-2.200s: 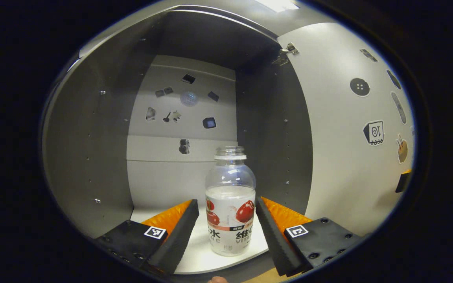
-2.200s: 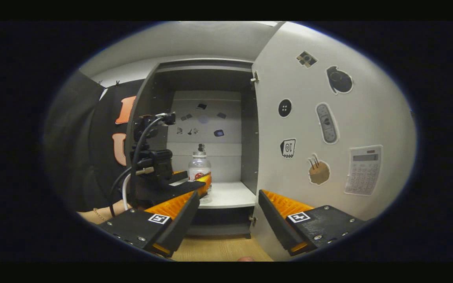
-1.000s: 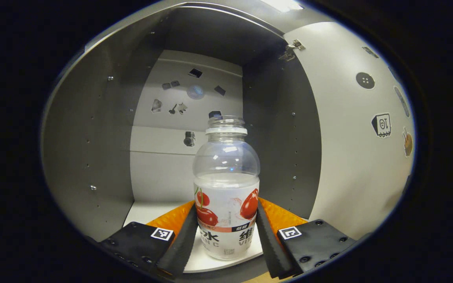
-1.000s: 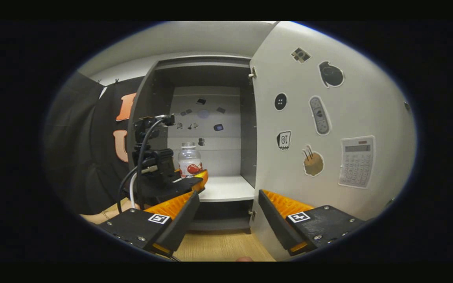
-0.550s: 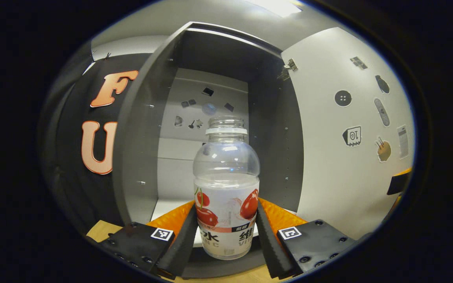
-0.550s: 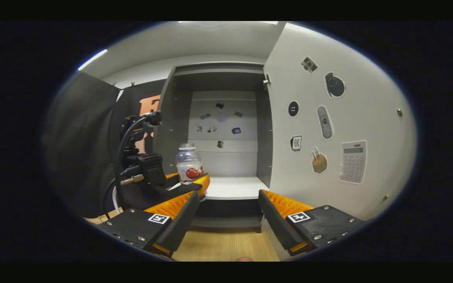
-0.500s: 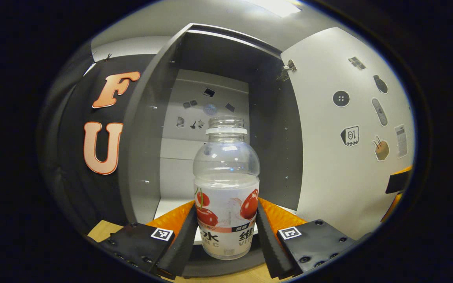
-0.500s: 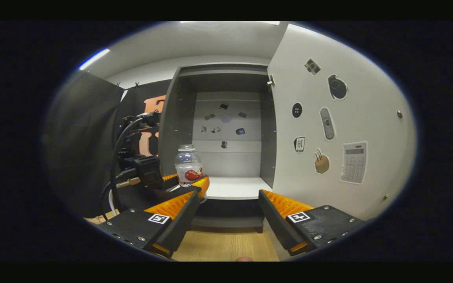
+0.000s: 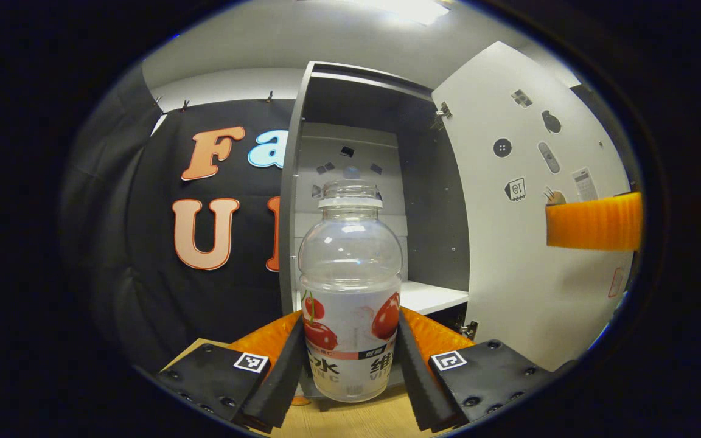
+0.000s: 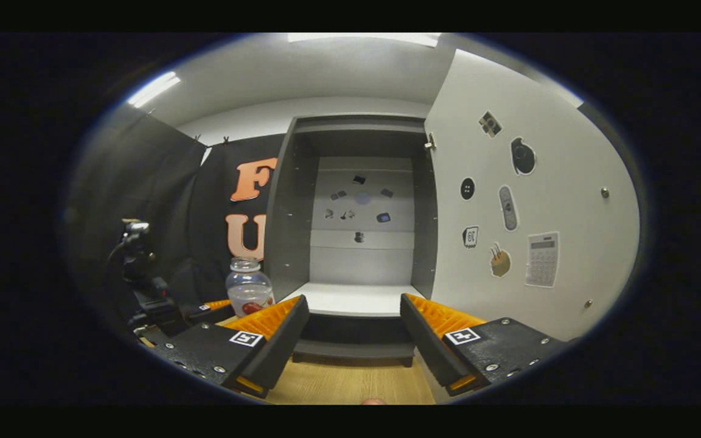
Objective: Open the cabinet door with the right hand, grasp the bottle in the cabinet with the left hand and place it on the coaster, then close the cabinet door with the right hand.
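We have the bottle (image 9: 350,286) out of the cabinet (image 10: 356,213) now: a second ago it stood between our fingers on the white shelf (image 10: 353,299) inside, and in the left gripper view it now hangs in front of the cabinet's left edge, with the booth wall behind it and the wooden surface (image 9: 356,420) showing beneath its base. The left gripper (image 9: 349,359) is clenched on the bottle, one dark pad pressed to each side of the label, and the bottle rides upright with its mouth uncapped. In the right gripper view we see the same bottle (image 10: 249,292) well to the left of the cabinet opening and apart from the shelf, which now holds nothing. The right gripper (image 10: 353,331) has drawn back from the cabinet door (image 10: 539,201) since a moment ago; its fingers stand released with a wide gap and nothing between them, facing the open cabinet, and one orange finger (image 9: 594,221) of it shows at the right of the left gripper view, in front of the door. The door stands swung wide. So we judge the opening and the grasp done and the carry under way. We cannot see the coaster from here, so we must find it before setting down. Since the bottle is open-topped with liquid in it, we would keep it level on the way, and hold the right gripper ready for the door.
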Tool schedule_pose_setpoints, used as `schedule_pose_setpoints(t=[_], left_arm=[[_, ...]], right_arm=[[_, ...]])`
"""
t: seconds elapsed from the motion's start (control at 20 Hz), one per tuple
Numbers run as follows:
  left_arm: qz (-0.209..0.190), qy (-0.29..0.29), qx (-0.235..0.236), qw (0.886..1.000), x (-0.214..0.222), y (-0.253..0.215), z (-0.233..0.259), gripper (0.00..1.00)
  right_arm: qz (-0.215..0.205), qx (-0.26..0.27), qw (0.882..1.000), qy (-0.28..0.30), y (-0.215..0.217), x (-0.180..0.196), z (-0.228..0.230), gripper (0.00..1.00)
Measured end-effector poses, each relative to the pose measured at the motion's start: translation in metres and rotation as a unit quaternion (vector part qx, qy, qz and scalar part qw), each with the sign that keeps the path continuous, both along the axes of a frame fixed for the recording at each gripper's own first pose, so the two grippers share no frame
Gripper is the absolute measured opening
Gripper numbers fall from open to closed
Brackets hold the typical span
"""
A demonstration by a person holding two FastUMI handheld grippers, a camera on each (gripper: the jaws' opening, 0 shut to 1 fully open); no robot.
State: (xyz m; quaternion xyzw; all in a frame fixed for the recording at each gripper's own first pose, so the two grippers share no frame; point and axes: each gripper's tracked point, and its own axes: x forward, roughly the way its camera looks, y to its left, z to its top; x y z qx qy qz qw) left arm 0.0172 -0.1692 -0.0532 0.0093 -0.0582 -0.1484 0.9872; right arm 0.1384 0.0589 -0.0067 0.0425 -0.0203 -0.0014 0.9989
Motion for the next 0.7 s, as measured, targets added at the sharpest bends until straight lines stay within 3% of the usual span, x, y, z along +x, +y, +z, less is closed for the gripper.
schedule_pose_setpoints(t=[0.25,0.7], left_arm=[[-0.012,0.030,0.014,0.999,-0.031,0.023,-0.066,0.83],[-0.006,0.107,0.021,0.994,-0.057,0.074,-0.189,0.82]], right_arm=[[-0.034,0.022,0.999,-0.017,0.005,0.005,0.007,0.93],[-0.104,-0.021,0.994,0.004,0.021,-0.002,-0.018,0.93]])
